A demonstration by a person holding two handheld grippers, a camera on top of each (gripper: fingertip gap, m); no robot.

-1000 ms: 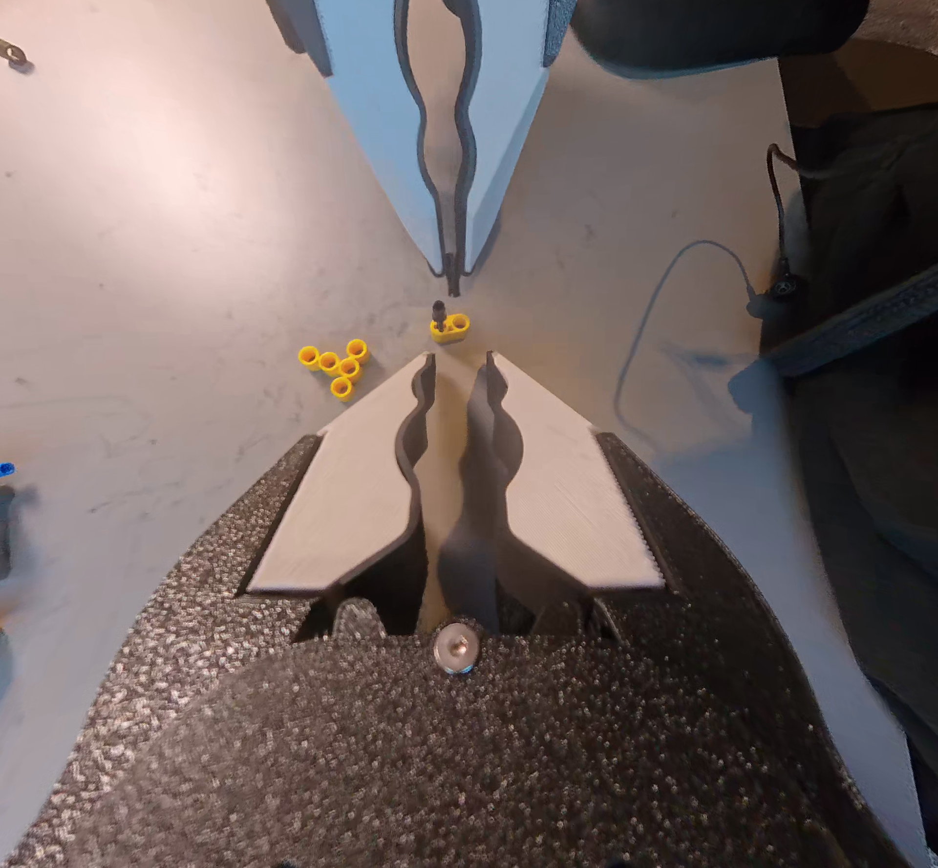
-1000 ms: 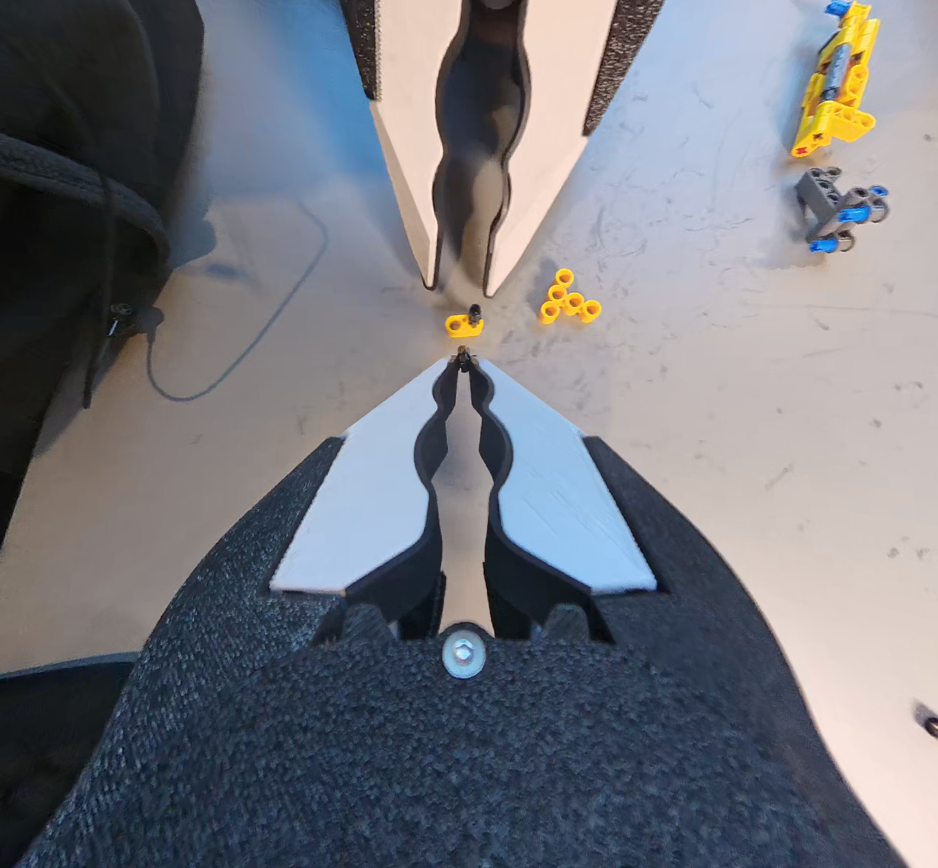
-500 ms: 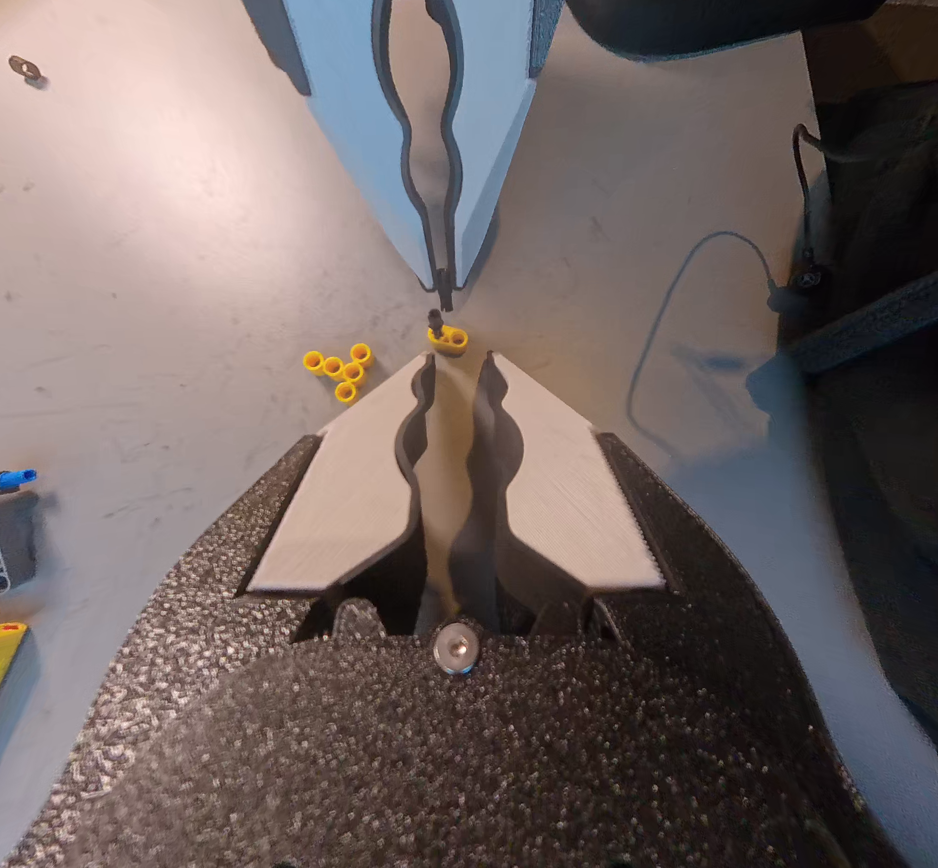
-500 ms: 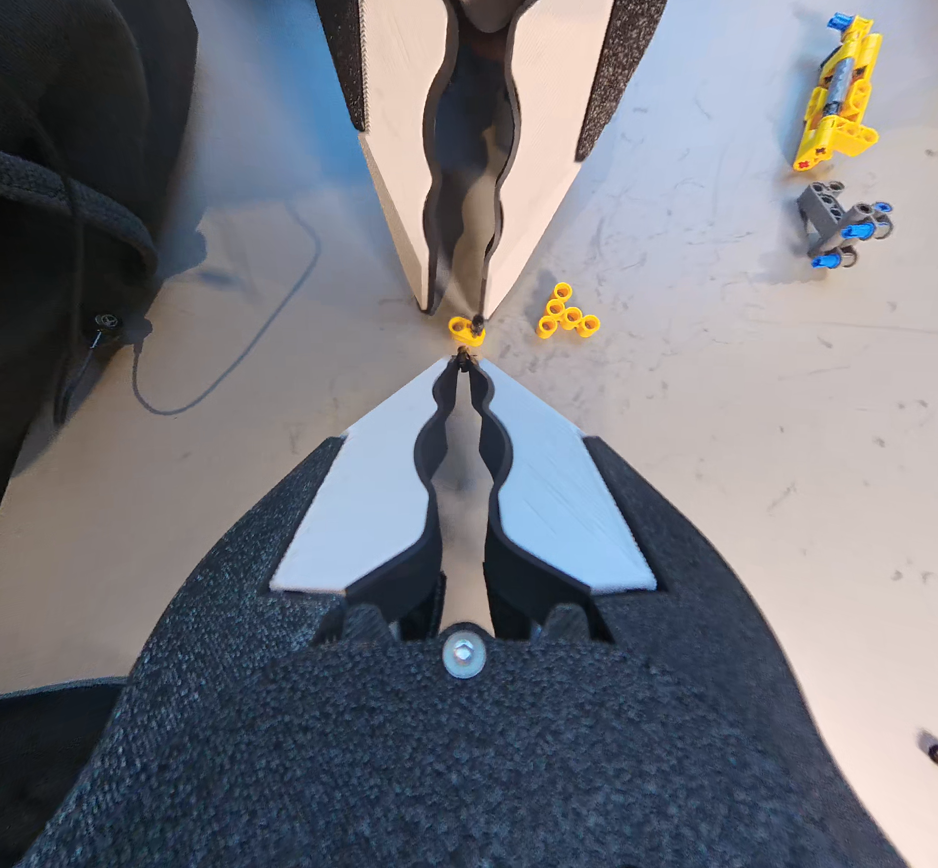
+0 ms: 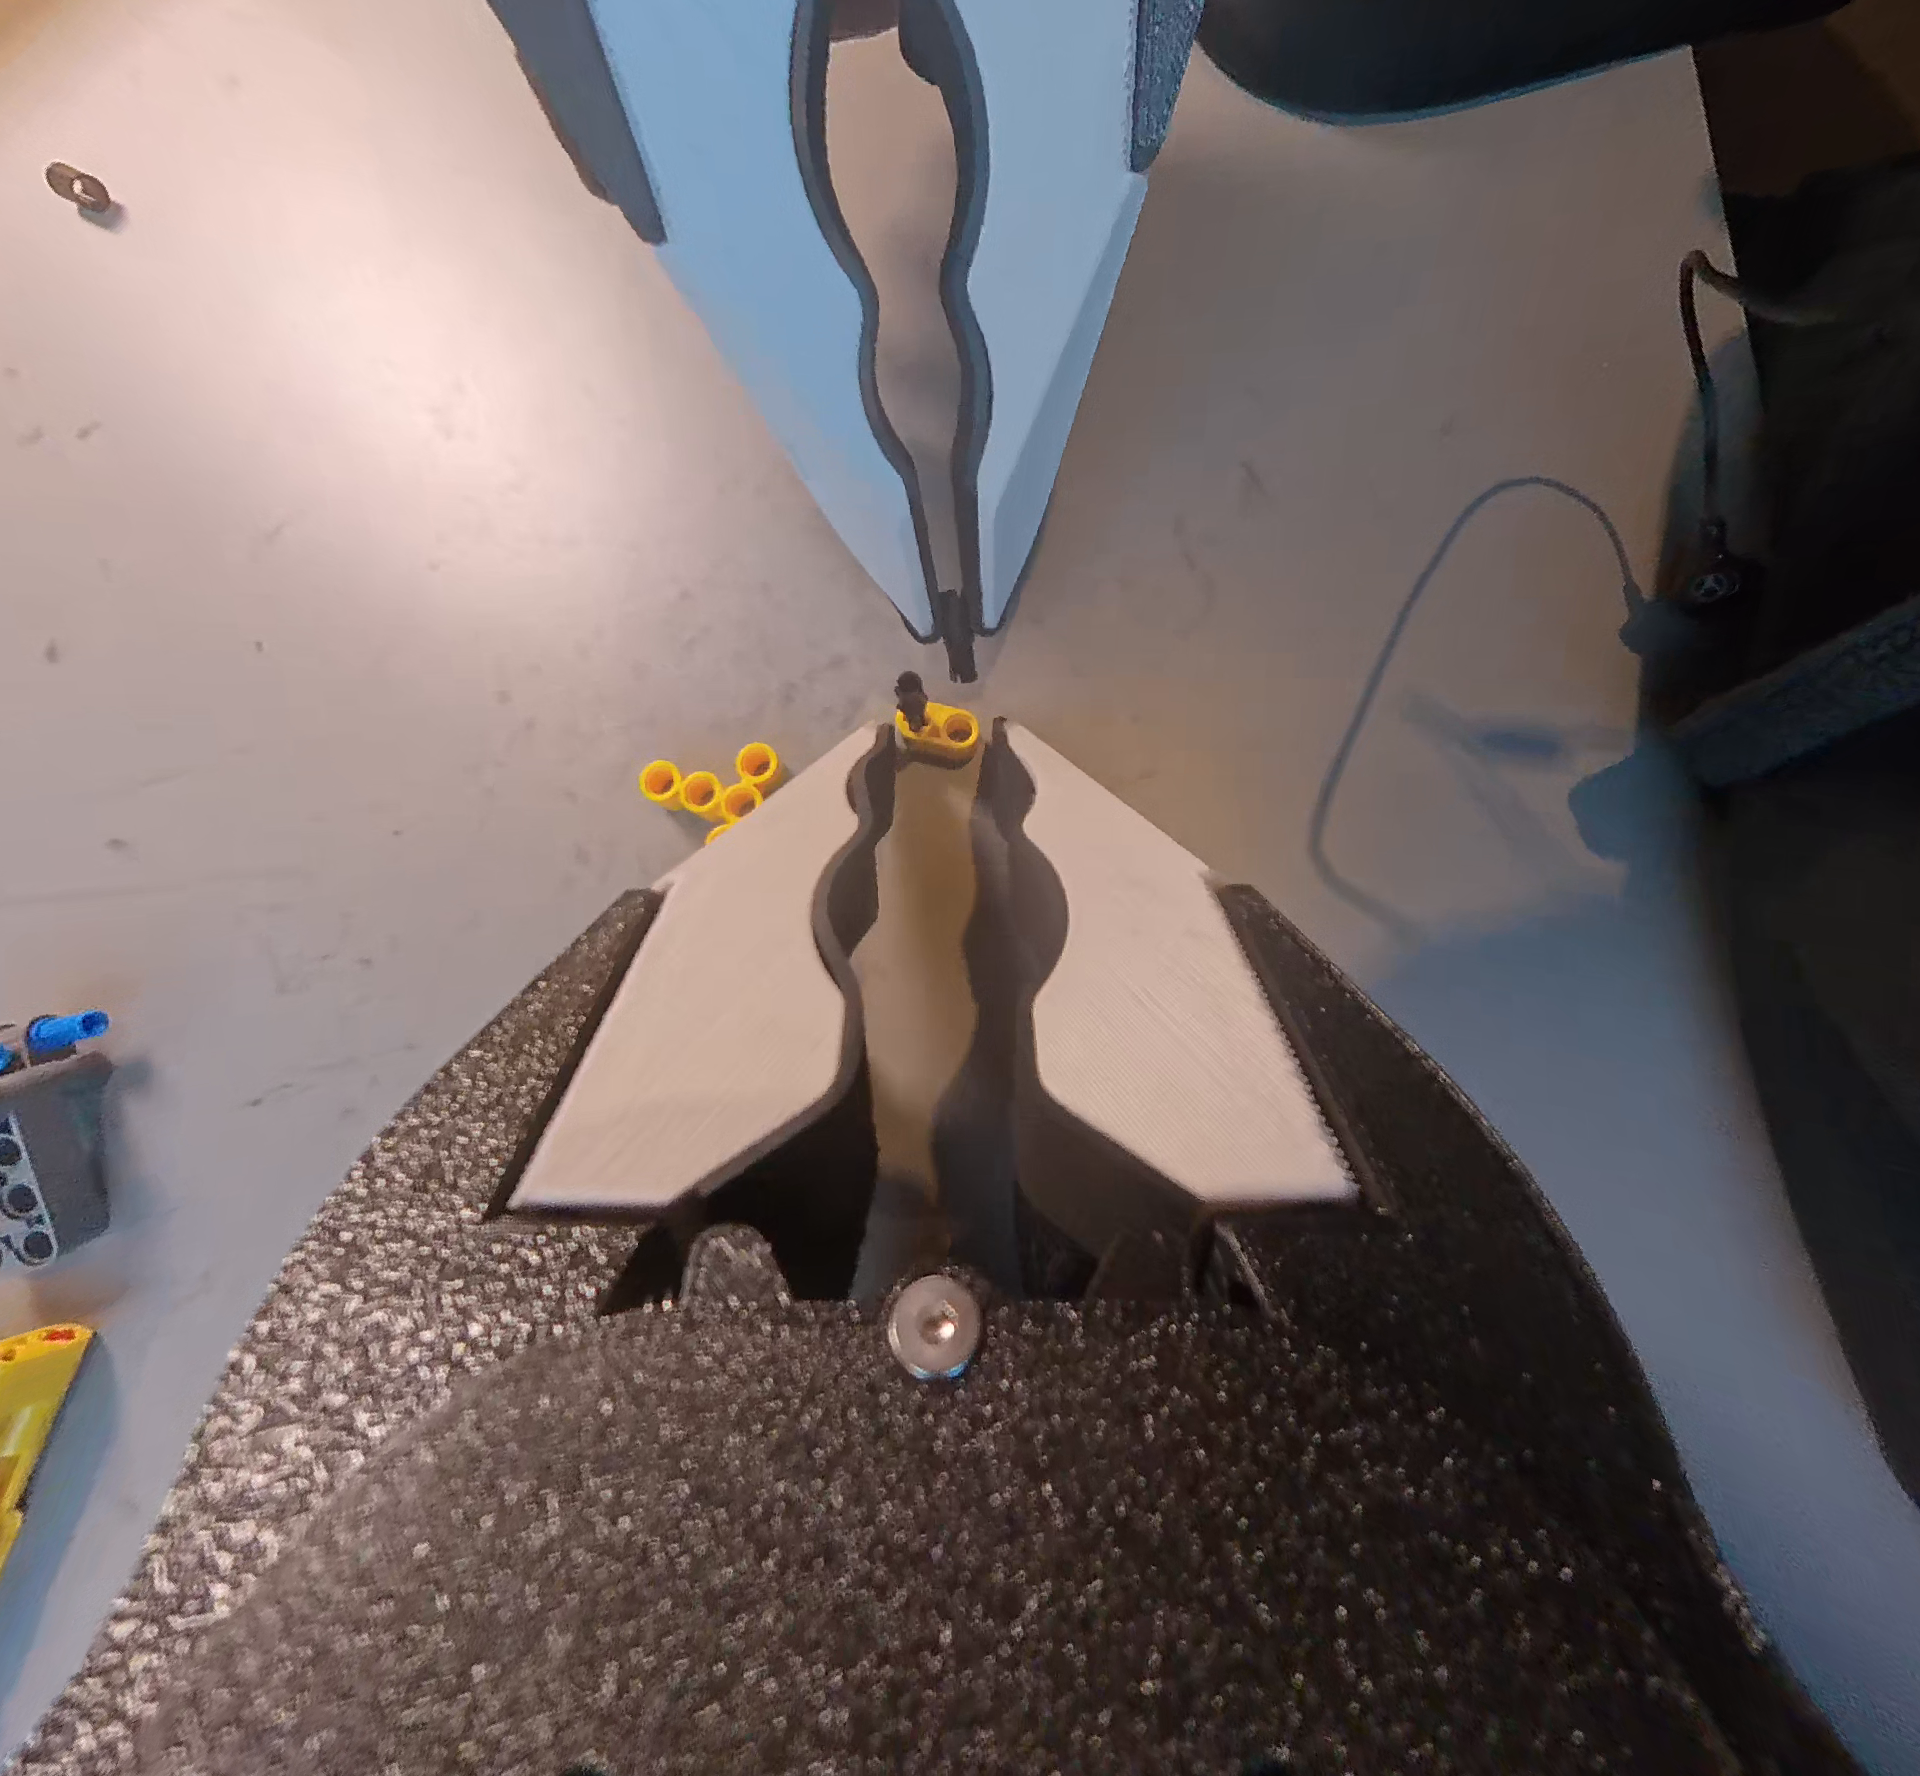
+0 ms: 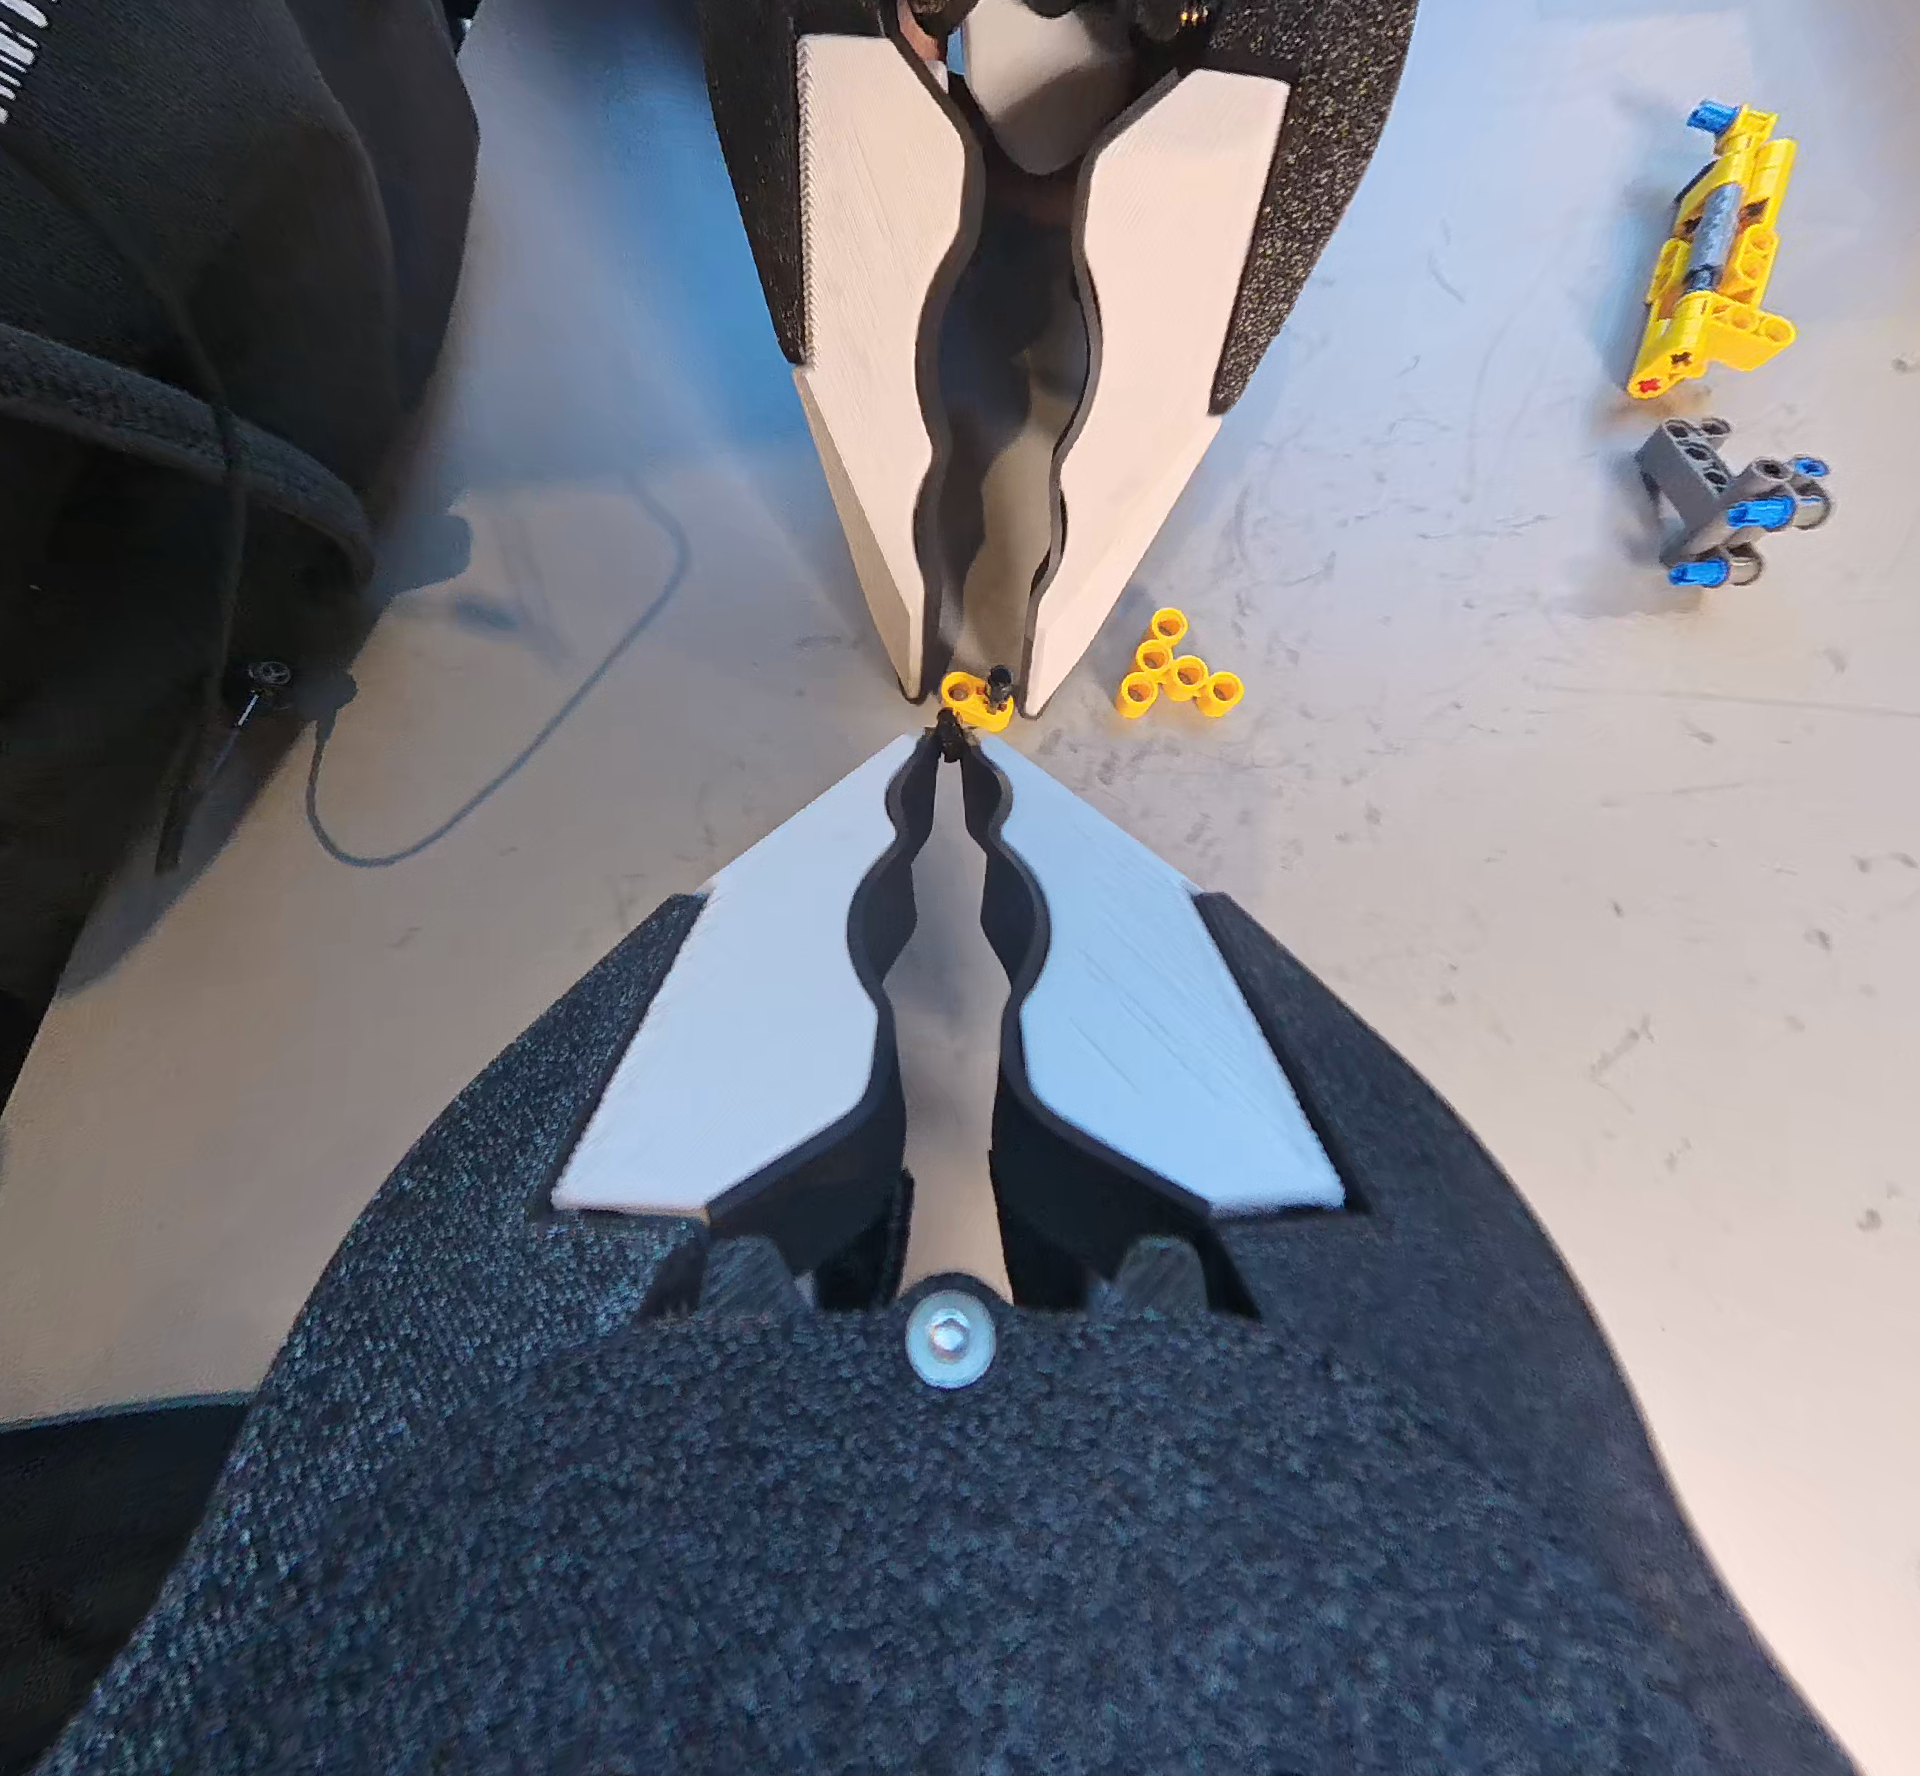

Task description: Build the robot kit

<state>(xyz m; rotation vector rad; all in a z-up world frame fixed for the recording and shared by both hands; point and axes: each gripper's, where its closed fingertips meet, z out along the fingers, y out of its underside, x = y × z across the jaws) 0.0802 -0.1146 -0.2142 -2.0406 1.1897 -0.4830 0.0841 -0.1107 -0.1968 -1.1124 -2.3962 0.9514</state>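
- Left gripper (image 5: 937,739): fingers apart, tips flanking a small yellow two-hole connector (image 5: 938,727) that lies on the grey tabletop (image 5: 364,500). Whether the pads touch it, cannot tell. A black pin stands upright in one of its holes.
- Right gripper (image 6: 948,747): fingers pressed together on a second short black pin (image 6: 949,732), tip pointing out toward the connector's free hole, just short of it.
- The two grippers meet nose to nose, right one entering the left wrist view from 12 o'clock.
- Risk: the connector is light and unclamped, so a pin arriving off-axis would likely skate it across the table rather than seat.
- Risk: the held pin is pinched only at the very fingertips (little purchase); a side load could twist it out.
- Risk: fingertips of both grippers crowd the same spot and could collide.
- Yellow T-shaped piece (image 5: 719,786) lies just beside the left gripper's tip at 9 o'clock in the left wrist view; a sideways sweep would knock it.
- Room: bare table toward 9–10 o'clock in the left wrist view; a thin black cable (image 5: 1392,646) loops at 3 o'clock, dark fabric (image 5: 1829,791) beyond it.
- Right wrist view: yellow assembly (image 6: 1714,256) and grey-and-blue assembly (image 6: 1725,505) sit well apart at 2 o'clock.
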